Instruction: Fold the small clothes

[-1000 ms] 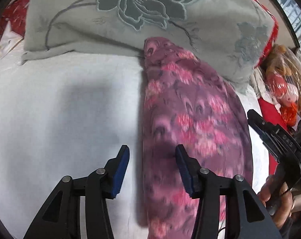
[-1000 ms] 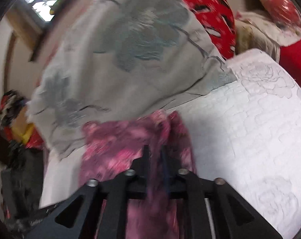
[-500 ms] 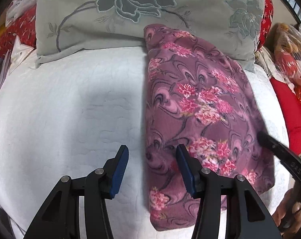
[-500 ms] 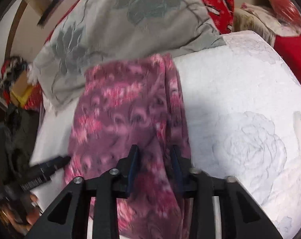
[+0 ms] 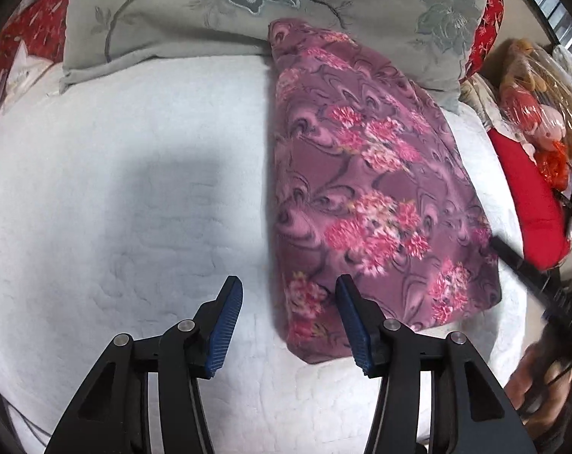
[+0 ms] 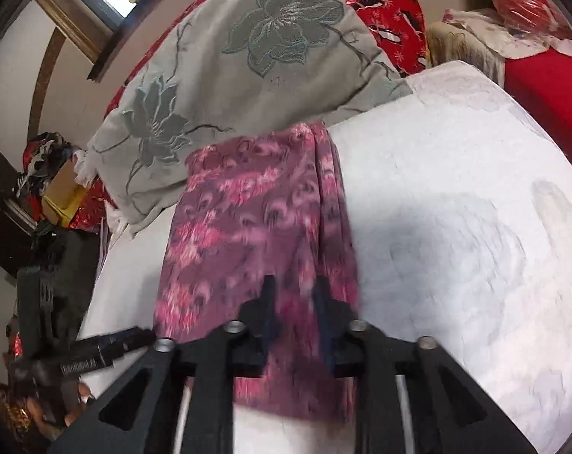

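Note:
A purple garment with pink flowers (image 5: 365, 196) lies folded in a long strip on the white quilt (image 5: 134, 189), its far end against a grey pillow. My left gripper (image 5: 288, 283) hangs open over the garment's near left edge, with nothing pinched. In the right wrist view the same garment (image 6: 255, 219) runs away from my right gripper (image 6: 294, 282). Its jaws are opening just above the cloth and no cloth is caught between them. The right gripper's dark finger (image 5: 513, 257) shows at the garment's right edge. The left gripper (image 6: 108, 344) pokes in from the left.
A grey flower-embroidered pillow (image 5: 248, 7) lies across the far side, with red cushions (image 6: 380, 3) behind it. A red cushion and wrapped toys (image 5: 532, 113) sit to the right of the bed. Boxes and clutter (image 6: 55, 189) stand beyond the other edge. A hand (image 5: 532, 397) holds the right gripper.
Both grippers have drawn back toward the near end of the garment, so more of it shows. The right jaws, nearly together a second ago, now stand apart.

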{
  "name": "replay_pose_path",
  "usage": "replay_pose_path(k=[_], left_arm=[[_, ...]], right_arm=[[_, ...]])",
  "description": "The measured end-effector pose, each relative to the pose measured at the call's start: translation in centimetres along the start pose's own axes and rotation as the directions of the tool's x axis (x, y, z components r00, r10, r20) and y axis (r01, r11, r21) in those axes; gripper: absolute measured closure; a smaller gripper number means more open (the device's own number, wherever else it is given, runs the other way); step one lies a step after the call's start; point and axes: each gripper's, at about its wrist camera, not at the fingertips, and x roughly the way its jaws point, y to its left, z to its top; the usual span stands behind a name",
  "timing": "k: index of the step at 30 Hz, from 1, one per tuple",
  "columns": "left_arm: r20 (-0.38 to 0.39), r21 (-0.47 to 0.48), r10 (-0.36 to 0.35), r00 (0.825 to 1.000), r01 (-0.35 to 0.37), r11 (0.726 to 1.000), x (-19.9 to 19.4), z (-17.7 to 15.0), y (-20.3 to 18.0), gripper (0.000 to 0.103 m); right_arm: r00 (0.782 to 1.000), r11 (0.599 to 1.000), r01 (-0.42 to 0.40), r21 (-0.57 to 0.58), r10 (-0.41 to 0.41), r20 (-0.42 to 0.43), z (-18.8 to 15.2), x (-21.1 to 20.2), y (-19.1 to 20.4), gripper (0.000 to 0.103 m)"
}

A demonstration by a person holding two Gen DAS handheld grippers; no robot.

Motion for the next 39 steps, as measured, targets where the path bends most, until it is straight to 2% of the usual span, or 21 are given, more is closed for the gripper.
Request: replay_pose_path(k=[1, 2, 3, 6, 7, 10, 12, 13, 16, 18, 20, 26, 28, 29, 30, 31, 33, 34, 35, 37, 39], left_arm=[[-0.009, 0.003, 0.014, 1.000, -0.014, 1.000, 0.3, 0.0, -0.1, 0.053], [-0.018, 0.006, 0.026, 0.999, -0.026, 1.000, 0.7, -0.2, -0.2, 0.053], [-0.029, 0.010, 0.035, 0.999, -0.035, 0.999, 1.2, -0.5, -0.2, 0.052], [-0.050, -0.023, 0.017, 0.999, -0.018, 1.000, 1.9, -1.1, 0.7, 0.049], [-0.058, -0.043, -0.003, 0.998, 0.001, 0.999, 2.0, -1.1, 1.2, 0.049], [-0.071, -0.054, -0.093, 0.993, 0.089, 0.995, 1.2, -1.0, 2.5, 0.053], [-0.048, -0.025, -0.152, 0.987, 0.151, 0.988, -0.1, -0.6, 3.1, 0.054], [-0.012, -0.011, -0.180, 0.984, 0.179, 0.984, -1.2, 0.1, 3.5, 0.054], [0.062, -0.022, -0.186, 0.981, 0.187, 0.982, -2.6, 3.1, 3.9, 0.053], [0.100, -0.042, -0.163, 0.982, 0.168, 0.985, -2.7, 6.6, 3.6, 0.052], [0.120, -0.052, -0.129, 0.984, 0.136, 0.989, -2.2, 9.1, 3.0, 0.052], [0.093, -0.066, -0.058, 0.994, 0.065, 0.996, 2.6, 14.0, 1.1, 0.052], [0.060, -0.069, -0.005, 0.998, 0.009, 0.998, 5.5, 14.8, 0.9, 0.048], [0.021, -0.079, 0.006, 1.000, -0.004, 0.997, 7.2, 14.9, 1.2, 0.040], [0.015, -0.101, -0.011, 1.000, 0.012, 0.995, 8.0, 14.9, 1.7, 0.039], [0.030, -0.110, -0.020, 0.999, 0.023, 0.994, 7.9, 14.9, 1.9, 0.039], [0.028, -0.098, -0.046, 0.999, 0.048, 0.994, 7.0, 15.0, 2.0, 0.047], [0.031, -0.099, -0.066, 0.997, 0.068, 0.993, 6.6, 15.0, 2.3, 0.050], [0.046, -0.114, -0.102, 0.994, 0.107, 0.988, 5.8, 14.7, 2.7, 0.051], [0.087, -0.161, -0.151, 0.985, 0.164, 0.973, 4.7, 13.9, 3.6, 0.051], [0.090, -0.205, -0.180, 0.979, 0.195, 0.959, 4.9, 12.8, 4.1, 0.049]], right_arm=[[0.999, 0.999, 0.032, -0.014, -0.032, -0.035, -0.6, 0.4, -0.1, 0.070], [0.995, 0.997, 0.069, -0.039, -0.071, -0.071, -1.2, 0.9, -0.1, 0.084], [0.995, 0.995, 0.068, -0.068, -0.072, -0.062, -1.5, 0.6, 0.0, 0.097], [0.999, 0.999, 0.019, -0.042, -0.018, 0.043, -1.3, -1.9, -0.1, 0.097], [0.999, 1.000, 0.013, -0.024, -0.013, 0.032, -1.3, -1.7, -0.4, 0.097], [0.988, 0.991, 0.114, -0.072, -0.121, -0.097, -1.8, 1.1, -0.7, 0.095], [0.989, 0.989, 0.121, -0.090, -0.127, -0.071, -0.8, 0.4, 0.1, 0.087], [0.992, 0.990, 0.119, -0.079, -0.122, -0.037, 0.1, -0.2, 0.4, 0.087], [0.992, 0.999, 0.026, -0.039, -0.021, 0.121, 4.0, -1.9, 1.5, 0.082], [0.985, 0.999, -0.005, -0.053, 0.014, 0.170, 6.9, -1.0, 2.8, 0.079], [0.983, 0.997, 0.013, -0.078, 0.001, 0.184, 9.1, 0.7, 4.1, 0.079], [0.987, 0.997, 0.037, -0.062, -0.027, 0.160, 13.1, 7.7, 4.9, 0.079], [0.987, 0.991, 0.117, -0.063, -0.109, 0.118, 13.3, 10.7, 4.1, 0.080], [0.982, 0.981, 0.181, -0.068, -0.176, 0.076, 13.1, 12.1, 3.6, 0.084], [0.978, 0.977, 0.205, -0.057, -0.206, -0.010, 12.9, 14.2, 2.4, 0.086], [0.982, 0.982, 0.186, -0.039, -0.186, 0.022, 13.0, 13.8, 2.2, 0.087], [0.985, 0.985, 0.173, -0.020, -0.173, 0.008, 13.5, 12.7, 2.4, 0.087], [0.987, 0.987, 0.157, -0.024, -0.156, 0.030, 13.5, 11.6, 2.6, 0.086], [0.989, 0.990, 0.138, -0.034, -0.136, 0.061, 13.4, 10.7, 2.9, 0.080], [0.991, 0.995, 0.072, -0.074, -0.063, 0.116, 12.8, 8.7, 3.6, 0.079], [0.998, 0.996, 0.022, -0.090, -0.016, 0.065, 12.4, 9.2, 3.9, 0.077]])
